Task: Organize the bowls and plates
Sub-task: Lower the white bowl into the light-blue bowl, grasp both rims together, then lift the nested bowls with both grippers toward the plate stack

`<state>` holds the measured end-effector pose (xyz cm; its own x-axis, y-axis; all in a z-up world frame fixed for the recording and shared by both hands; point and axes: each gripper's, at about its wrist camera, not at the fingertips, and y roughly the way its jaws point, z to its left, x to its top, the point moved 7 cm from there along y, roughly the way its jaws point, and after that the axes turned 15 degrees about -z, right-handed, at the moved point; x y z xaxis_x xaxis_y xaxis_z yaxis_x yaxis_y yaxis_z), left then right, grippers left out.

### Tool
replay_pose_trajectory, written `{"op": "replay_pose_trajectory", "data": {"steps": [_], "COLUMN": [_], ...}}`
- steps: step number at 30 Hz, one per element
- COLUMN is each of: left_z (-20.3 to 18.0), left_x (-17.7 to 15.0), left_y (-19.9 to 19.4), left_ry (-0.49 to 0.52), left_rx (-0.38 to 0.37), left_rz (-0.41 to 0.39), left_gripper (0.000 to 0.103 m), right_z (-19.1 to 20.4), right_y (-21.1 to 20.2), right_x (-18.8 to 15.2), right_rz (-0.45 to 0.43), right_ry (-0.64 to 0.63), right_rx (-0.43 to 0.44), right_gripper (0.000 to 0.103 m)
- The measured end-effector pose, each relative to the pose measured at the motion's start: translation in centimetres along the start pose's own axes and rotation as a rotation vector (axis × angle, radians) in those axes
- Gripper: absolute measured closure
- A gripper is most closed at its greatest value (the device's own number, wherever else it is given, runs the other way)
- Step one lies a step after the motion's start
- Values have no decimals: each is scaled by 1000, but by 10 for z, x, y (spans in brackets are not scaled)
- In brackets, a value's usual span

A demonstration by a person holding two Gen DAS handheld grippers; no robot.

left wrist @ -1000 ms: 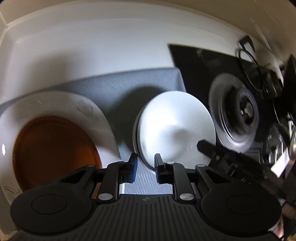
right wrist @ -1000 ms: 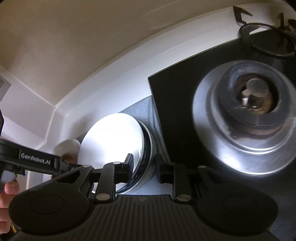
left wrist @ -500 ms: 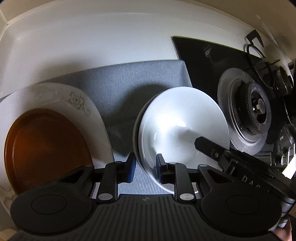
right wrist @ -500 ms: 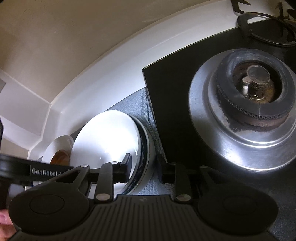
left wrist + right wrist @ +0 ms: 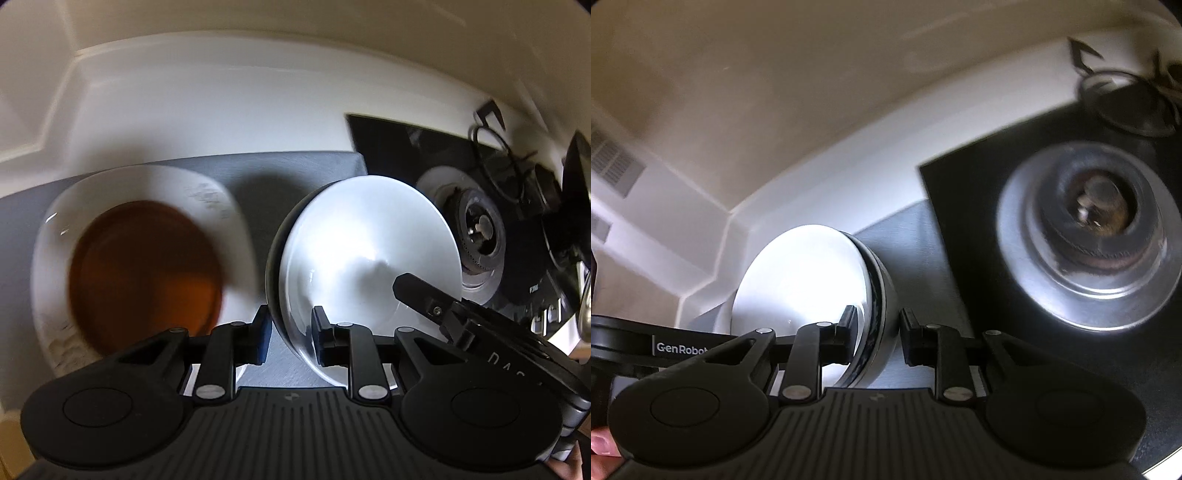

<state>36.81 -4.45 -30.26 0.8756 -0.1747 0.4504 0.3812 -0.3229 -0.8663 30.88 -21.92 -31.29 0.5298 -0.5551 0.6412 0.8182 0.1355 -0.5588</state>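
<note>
A white bowl nested in a dark-rimmed bowl is tilted above the grey mat. My left gripper straddles the near left rim of the bowls, one jaw on each side. My right gripper straddles the opposite rim of the same bowls, and its body also shows in the left wrist view. Both pairs of jaws stand close to the rim; firm contact is not clear. A white patterned plate with a brown plate on it lies at the left on the mat.
A black gas hob with a steel burner lies right of the mat. A black pan support is at the far right. A white counter upstand and beige wall run behind.
Both grippers and the bowls have risen and tilted; the mat and plates look farther away. The views are blurred by motion. The jaws stayed around the bowl rims.
</note>
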Motion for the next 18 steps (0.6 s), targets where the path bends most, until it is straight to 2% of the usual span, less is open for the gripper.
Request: {"op": "replay_pose_trajectory", "data": {"steps": [7,18], "left_z": [67,198], "left_x": [-10,-67], "left_y": [-58,-143], "left_ry": [-137,-409], "left_rx": [67,237], "left_rz": [-61,-117], "left_gripper": [78,78], "right_z": [80,222], "right_y": [8,31], "right_x": [-13,-90], "right_rz": [74,297], "right_ry": [-99,-281], "right_rx": [118,369], "right_gripper": [76,76]}}
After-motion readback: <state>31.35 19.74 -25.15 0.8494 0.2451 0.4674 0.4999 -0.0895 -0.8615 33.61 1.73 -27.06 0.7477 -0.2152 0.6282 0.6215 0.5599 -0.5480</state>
